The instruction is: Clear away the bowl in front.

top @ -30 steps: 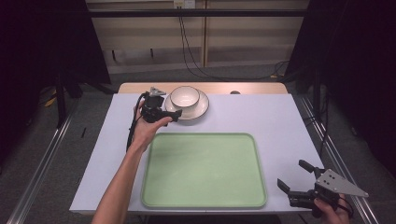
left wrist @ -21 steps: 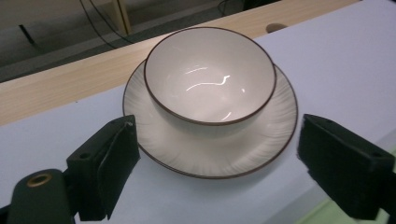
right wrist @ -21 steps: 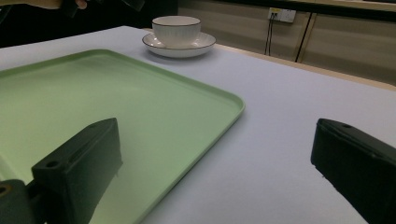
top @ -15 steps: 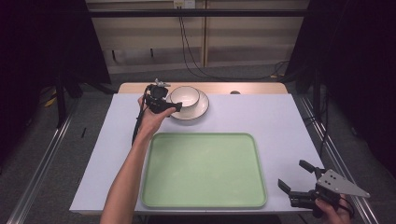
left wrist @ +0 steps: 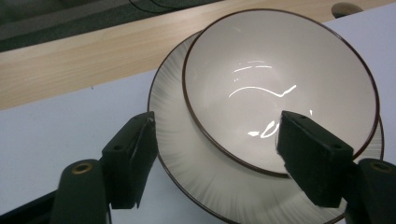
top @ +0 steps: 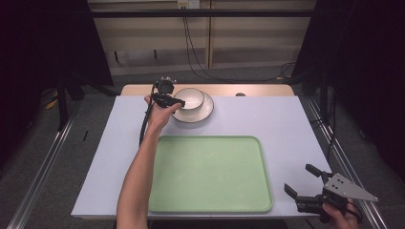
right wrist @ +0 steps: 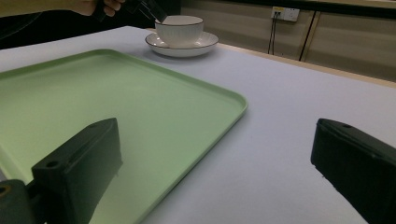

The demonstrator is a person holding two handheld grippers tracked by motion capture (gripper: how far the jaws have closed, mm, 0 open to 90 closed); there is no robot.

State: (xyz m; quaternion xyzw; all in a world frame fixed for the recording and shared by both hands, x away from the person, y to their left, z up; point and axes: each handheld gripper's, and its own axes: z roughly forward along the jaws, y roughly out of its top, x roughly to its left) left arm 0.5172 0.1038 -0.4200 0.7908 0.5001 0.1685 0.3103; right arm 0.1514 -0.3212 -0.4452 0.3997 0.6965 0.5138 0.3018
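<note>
My left gripper [left wrist: 215, 163] over the bowl [left wrist: 280, 88]
Jaws spread wide, straddling its near rim above the plate [left wrist: 196, 172], gripping nothing.

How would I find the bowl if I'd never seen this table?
Start at the big green tray in the middle of the table. Beyond it, near the far edge, sits a white plate. The bowl stands on it: deeper, with a thin dark rim, beside the left gripper.
</note>
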